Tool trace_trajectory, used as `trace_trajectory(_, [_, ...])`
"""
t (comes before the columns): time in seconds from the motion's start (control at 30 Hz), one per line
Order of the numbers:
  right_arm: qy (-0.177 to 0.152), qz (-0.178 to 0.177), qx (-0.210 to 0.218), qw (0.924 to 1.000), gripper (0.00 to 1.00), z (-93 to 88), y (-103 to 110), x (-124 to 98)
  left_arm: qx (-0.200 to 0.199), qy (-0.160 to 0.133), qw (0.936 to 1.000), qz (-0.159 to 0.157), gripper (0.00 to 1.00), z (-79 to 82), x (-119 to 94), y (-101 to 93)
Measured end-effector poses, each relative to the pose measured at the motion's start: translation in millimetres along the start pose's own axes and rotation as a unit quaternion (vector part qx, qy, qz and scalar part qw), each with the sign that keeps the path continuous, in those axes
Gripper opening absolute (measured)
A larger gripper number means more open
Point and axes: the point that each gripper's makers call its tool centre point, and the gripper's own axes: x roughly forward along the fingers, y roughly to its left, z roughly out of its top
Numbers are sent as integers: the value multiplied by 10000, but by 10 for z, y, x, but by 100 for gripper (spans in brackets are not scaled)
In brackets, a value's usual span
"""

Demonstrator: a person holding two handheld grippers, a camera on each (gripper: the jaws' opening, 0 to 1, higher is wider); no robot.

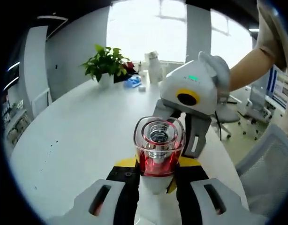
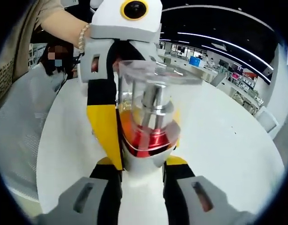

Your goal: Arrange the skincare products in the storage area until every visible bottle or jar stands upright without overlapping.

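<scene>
Bottle (image 1: 159,152), clear cap, red collar: long axis runs along your left gripper (image 1: 155,180), cap pointing away, held off table (image 1: 78,136). Both grippers closed on it; right gripper (image 2: 143,171) opposite. Judgement: tip base down to stand it.

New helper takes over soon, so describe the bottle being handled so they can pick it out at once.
Start at the large white table with the potted plant at its far end. Near its close edge, the left gripper and right gripper meet around the pump bottle. It is marked out by its clear cap over a silver pump, a red metallic collar and a white body.
</scene>
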Motion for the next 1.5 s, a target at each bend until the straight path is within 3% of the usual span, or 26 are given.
trace_trajectory(0.3, [112,-101,113,9998,34,-13,19,-14,-61,96,9999,93,31,-62,-18,-11])
trace_trajectory(0.53, [137,-275,299,9991,52,2,71,-77,-426,-108,9985,316,41,1,-160,-32])
trace_trajectory(0.7, [-157,-659,963,9930,60,74,89,-170,-926,-557,9922,621,58,74,-301,-100])
trace_trajectory(0.8, [-201,-815,1169,9896,70,75,149,-211,-1043,-543,9906,699,61,17,-389,-151])
trace_trajectory(1.0, [-288,-983,1394,9849,78,163,316,-296,-1364,-575,9847,923,70,-26,-553,-310])
trace_trajectory(1.17, [-404,-1247,1694,9768,88,211,380,-385,-1518,-618,9778,1306,87,-61,-745,-382])
trace_trajectory(1.23, [-564,-1340,1900,9710,90,273,412,-434,-1537,-581,9765,1393,90,-89,-835,-446])
trace_trajectory(1.5, [-604,-1489,2012,9663,99,329,570,-543,-1715,-673,9671,1755,97,-179,-1193,-658])
